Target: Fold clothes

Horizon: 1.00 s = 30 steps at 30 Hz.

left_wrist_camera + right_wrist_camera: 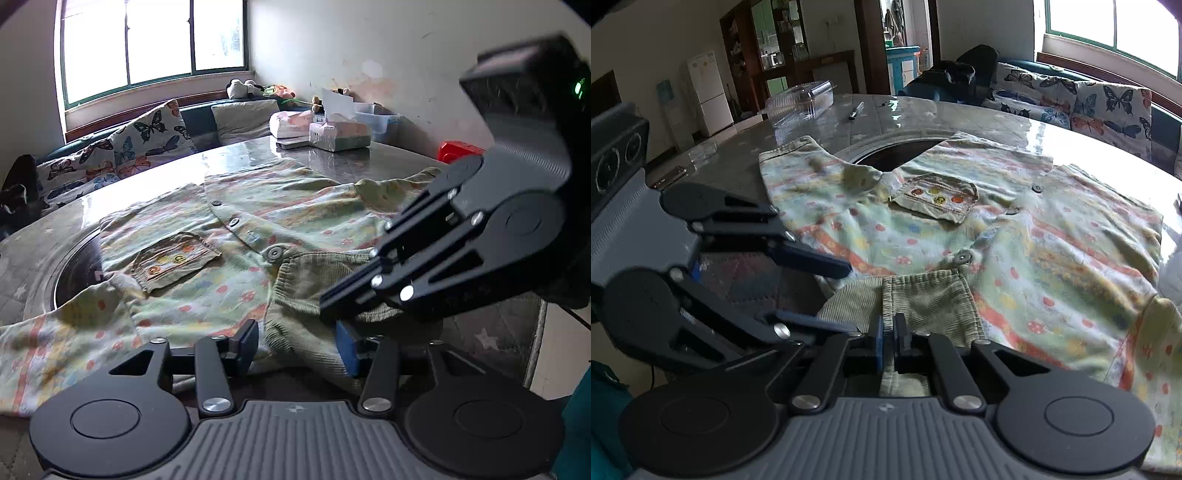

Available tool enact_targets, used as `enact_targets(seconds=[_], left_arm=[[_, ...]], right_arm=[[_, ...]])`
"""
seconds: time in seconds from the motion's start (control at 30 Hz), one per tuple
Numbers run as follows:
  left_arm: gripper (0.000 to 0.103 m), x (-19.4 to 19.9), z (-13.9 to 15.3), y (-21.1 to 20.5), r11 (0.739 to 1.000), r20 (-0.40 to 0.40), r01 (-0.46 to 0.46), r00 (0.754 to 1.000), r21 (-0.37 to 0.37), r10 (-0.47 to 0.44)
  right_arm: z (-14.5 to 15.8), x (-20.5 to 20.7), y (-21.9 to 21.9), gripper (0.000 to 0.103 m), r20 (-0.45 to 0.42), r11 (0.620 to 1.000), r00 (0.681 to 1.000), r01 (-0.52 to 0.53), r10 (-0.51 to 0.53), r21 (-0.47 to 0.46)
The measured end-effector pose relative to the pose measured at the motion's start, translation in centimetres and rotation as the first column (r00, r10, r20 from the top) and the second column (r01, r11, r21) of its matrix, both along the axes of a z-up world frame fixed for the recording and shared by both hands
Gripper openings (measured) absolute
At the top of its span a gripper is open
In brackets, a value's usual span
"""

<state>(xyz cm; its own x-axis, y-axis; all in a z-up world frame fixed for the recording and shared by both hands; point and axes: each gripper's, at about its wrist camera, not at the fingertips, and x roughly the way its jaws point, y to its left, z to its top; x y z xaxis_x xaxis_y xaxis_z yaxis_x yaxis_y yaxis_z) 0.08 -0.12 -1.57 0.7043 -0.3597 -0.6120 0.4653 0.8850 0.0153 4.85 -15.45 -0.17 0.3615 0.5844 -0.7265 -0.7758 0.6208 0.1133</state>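
Left wrist view: a child's printed button-front shirt (pixel 229 236) lies spread face-up on the round glass-topped table (pixel 155 184), partly over the table's dark central well (pixel 79 269). Its corduroy collar (pixel 306 291) lies at the near edge. The left gripper (pixel 297 345) stands partly open, collar cloth between the fingers but not visibly pinched. The right gripper (pixel 887 338) has its jaws nearly together on a fold of the corduroy collar; I judge it holds that fold.

Risks noted:
- Only one side appears secured; a lift now could drag the shirt askew.
- The two tools are crowded at the collar and could collide.
- A thin pinch could slip off the ribbed cloth.
- Fabric over the well could sag and spoil the fold line.
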Motion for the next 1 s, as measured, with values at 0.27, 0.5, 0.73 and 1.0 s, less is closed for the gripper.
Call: enact_targets(seconds=[0.27, 0.5, 0.73, 1.0], left_arm=[[0.051, 0.0, 2.3, 1.5, 0.998, 0.052, -0.041, 0.998, -0.054, 0.044], [0.048, 2.0, 2.5, 0.1, 0.992, 0.042, -0.050, 0.998, -0.112, 0.055], [0.041, 3.3, 0.5, -1.8, 0.992, -0.027, -0.029, 0.999, -0.119, 0.026], [0.040, 3.1, -0.2, -2.1, 0.995, -0.041, -0.024, 0.999, -0.093, 0.020]], right_arm=[[2.6, 0.8, -1.4, 0.027, 0.036, 0.996, 0.998, 0.046, -0.049, 0.079], [0.1, 2.6, -2.2, 0.032, 0.046, 0.988, 0.988, 0.150, -0.150, 0.024], [0.1, 2.4, -4.1, 0.041, 0.043, 0.980, 0.981, 0.187, -0.190, 0.064], [-0.5, 2.4, -6.4, 0.058, 0.024, 0.962, 0.965, 0.256, -0.259, 0.089]])
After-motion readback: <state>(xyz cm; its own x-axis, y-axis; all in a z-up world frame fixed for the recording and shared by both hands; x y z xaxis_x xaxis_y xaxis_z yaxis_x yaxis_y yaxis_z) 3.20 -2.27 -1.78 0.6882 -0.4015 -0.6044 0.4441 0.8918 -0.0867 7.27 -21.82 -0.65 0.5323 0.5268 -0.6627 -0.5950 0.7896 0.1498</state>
